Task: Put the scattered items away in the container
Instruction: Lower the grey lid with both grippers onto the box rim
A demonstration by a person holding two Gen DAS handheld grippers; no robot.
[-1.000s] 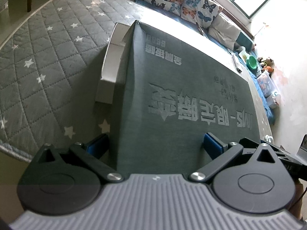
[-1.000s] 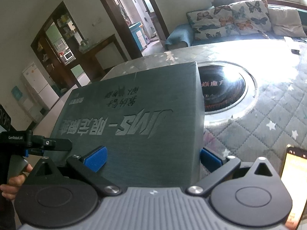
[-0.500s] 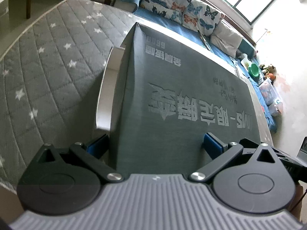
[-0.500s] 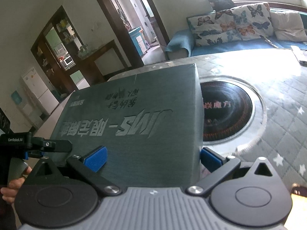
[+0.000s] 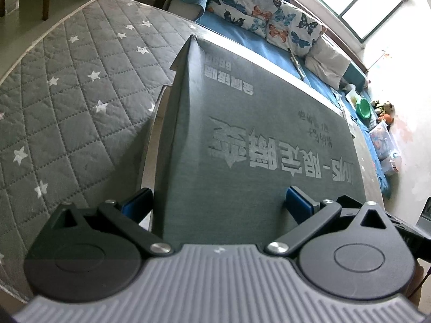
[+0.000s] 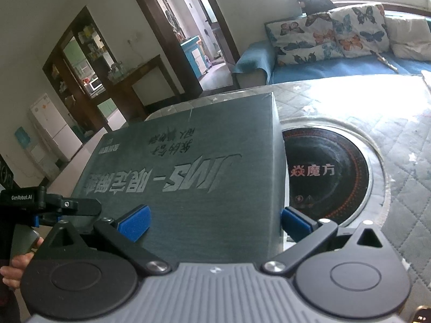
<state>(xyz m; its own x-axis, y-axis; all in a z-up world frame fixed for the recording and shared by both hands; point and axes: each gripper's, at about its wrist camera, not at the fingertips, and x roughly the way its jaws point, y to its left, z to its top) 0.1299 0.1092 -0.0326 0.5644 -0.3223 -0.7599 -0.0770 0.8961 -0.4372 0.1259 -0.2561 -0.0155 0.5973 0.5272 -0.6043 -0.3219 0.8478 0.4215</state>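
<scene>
Lifting higher than before — dark lid, left gripper and right gripper both pinching its edge.

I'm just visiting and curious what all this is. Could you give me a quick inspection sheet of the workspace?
Surface: round table under a grey quilted star cover, with a built-in round cooktop.
Job's things: dark green box lid held over a white box.
Clutter: nothing seen.
Grippers: left gripper and right gripper each straddle an end of the lid, blue pads against it.
Cables: nothing seen.
Surroundings: blue sofa with butterfly cushions, windows, doorway, white fridge.
</scene>
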